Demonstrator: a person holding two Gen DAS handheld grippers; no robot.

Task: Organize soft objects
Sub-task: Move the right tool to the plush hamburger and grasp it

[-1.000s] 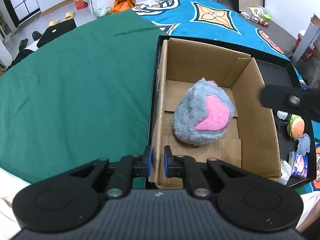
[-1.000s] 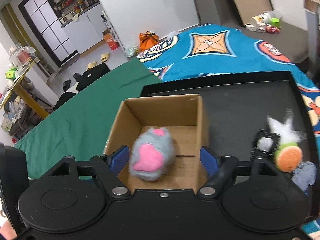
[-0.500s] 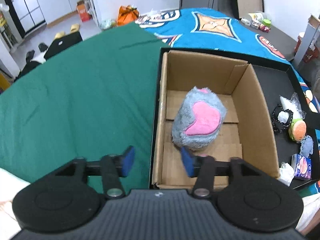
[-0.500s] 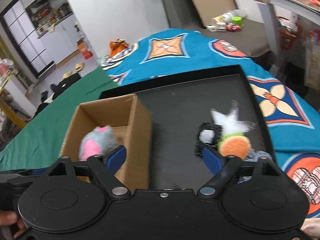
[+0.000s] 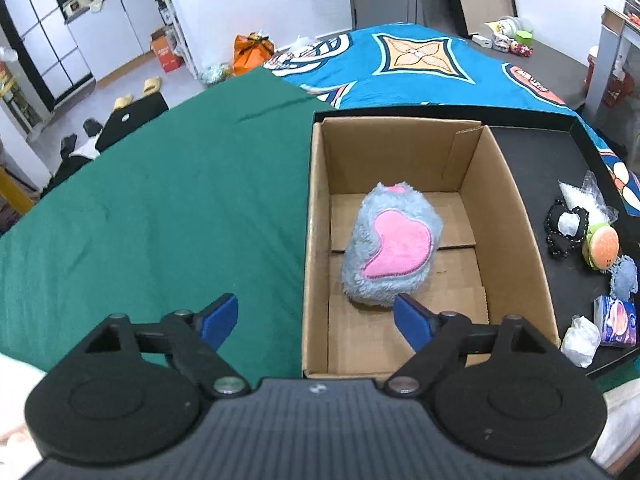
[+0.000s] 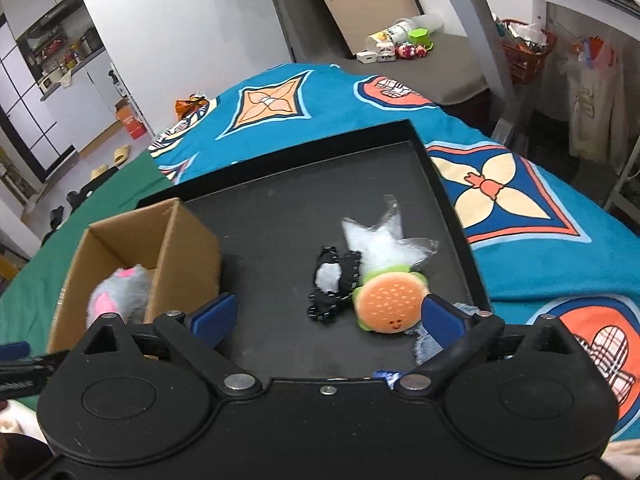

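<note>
A cardboard box stands at the left end of a black tray, and a grey plush with a pink heart lies inside it. My left gripper straddles the box's near left wall, jaws opening, pads clear of the cardboard. My right gripper hovers over the tray right of the box, jaws opening, nothing gripped. A burger plush lies just ahead of its right finger. Beside the burger plush are a black strap piece and a clear bag of white stuffing.
A blue-grey fuzzy toy, a small tissue pack and crumpled white paper lie at the tray's near right corner. Green cloth covers the surface left of the box; a blue patterned cover lies beyond the tray.
My left gripper has let go of the box's left wall and spread wide. My right gripper has swung right from above the box to the tray by the burger plush, widening.
</note>
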